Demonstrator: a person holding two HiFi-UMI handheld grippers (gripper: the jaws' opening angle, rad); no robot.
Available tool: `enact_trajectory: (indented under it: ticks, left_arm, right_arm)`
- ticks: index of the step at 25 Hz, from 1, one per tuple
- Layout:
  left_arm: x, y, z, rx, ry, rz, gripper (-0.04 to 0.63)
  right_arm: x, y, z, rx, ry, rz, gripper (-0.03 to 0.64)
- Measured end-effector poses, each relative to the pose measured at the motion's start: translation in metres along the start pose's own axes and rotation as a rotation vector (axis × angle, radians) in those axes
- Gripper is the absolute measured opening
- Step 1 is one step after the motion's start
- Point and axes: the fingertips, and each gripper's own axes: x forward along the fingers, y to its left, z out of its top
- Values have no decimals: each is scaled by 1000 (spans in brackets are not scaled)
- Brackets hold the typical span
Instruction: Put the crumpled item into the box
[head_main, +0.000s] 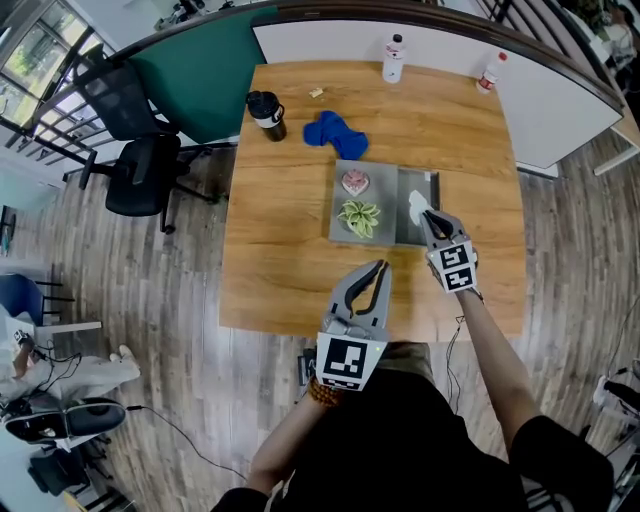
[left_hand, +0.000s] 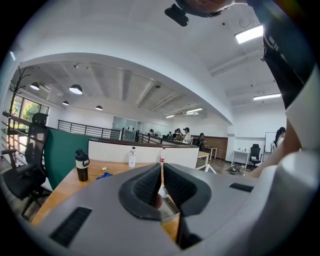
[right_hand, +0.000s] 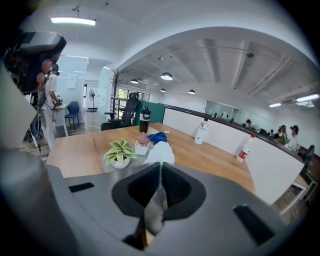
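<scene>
The crumpled item (head_main: 416, 205) is a white wad of paper, pinched at the tips of my right gripper (head_main: 427, 216). It hangs over the darker right-hand part of the grey box (head_main: 385, 190) in the middle of the wooden table. In the right gripper view the white paper (right_hand: 160, 151) sticks out past the shut jaws of that gripper (right_hand: 160, 165). My left gripper (head_main: 377, 272) hovers near the table's front edge, just short of the box, shut with nothing in it. The left gripper view shows its jaws (left_hand: 162, 172) pressed together.
Two small potted plants stand in the box's left part: a green one (head_main: 359, 217) and a pink one (head_main: 355, 181). Behind the box lie a blue cloth (head_main: 335, 133) and a black cup (head_main: 266, 114). Two bottles (head_main: 393, 58) (head_main: 490, 72) stand at the far edge. An office chair (head_main: 140, 160) is left of the table.
</scene>
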Motion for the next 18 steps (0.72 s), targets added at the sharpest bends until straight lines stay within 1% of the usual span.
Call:
enact_trajectory:
  ticks: [5,9,13,18]
  left_arm:
    - [4,4,-4,3,22,14,34]
    - [10,4,-9,8,41,13,32]
    - [14,7,-15,11,68,19,34]
    - [20,7,-15,17,82,17,32]
  right_arm:
    - [20,-4,-11,-95,37,24,21]
    - [37,-11,-27,-102,72,33,23]
    - [54,-13,-43,-88,106,40,23]
    - [70,-19,-63,-89,149,43,23]
